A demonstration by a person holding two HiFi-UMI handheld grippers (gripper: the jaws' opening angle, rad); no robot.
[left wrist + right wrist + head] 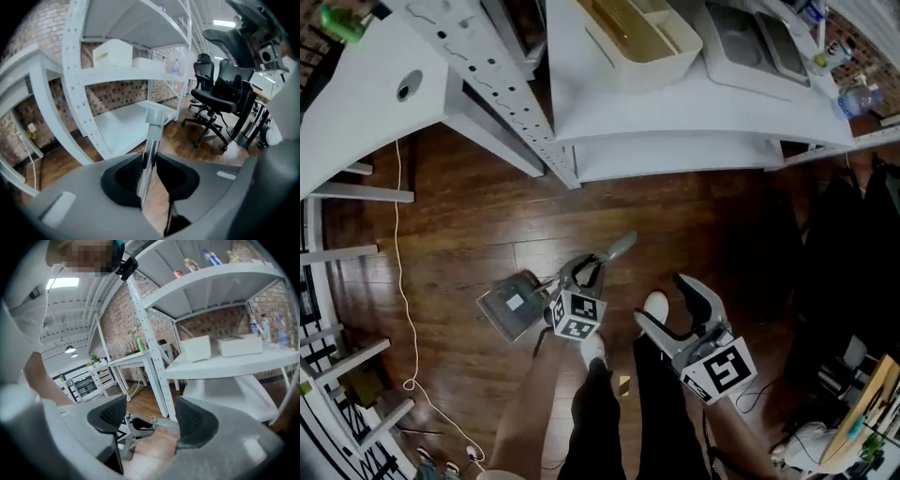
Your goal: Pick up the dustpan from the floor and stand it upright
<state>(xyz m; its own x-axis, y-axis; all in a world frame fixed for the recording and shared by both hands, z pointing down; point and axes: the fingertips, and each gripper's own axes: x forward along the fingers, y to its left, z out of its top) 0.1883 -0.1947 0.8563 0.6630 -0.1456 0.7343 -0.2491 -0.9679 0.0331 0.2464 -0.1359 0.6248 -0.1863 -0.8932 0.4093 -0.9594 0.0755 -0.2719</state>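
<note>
The grey dustpan (512,305) hangs tilted over the wooden floor, with its pan to the left and its long handle (619,247) pointing up and right. My left gripper (585,273) is shut on the handle about midway along. In the left gripper view the metal handle (151,140) is pinched between the dark pads and its grey tip sticks out beyond them. My right gripper (667,302) stands open to the right of it, holding nothing. In the right gripper view the left gripper (136,423) and the handle (165,423) show between my open jaws.
A white shelving unit (675,141) with a white bin (642,42) stands ahead and a white desk (366,103) at the left. A cable (405,309) runs down the floor. The person's legs and shoes (654,307) are below. Black office chairs (220,101) stand to one side.
</note>
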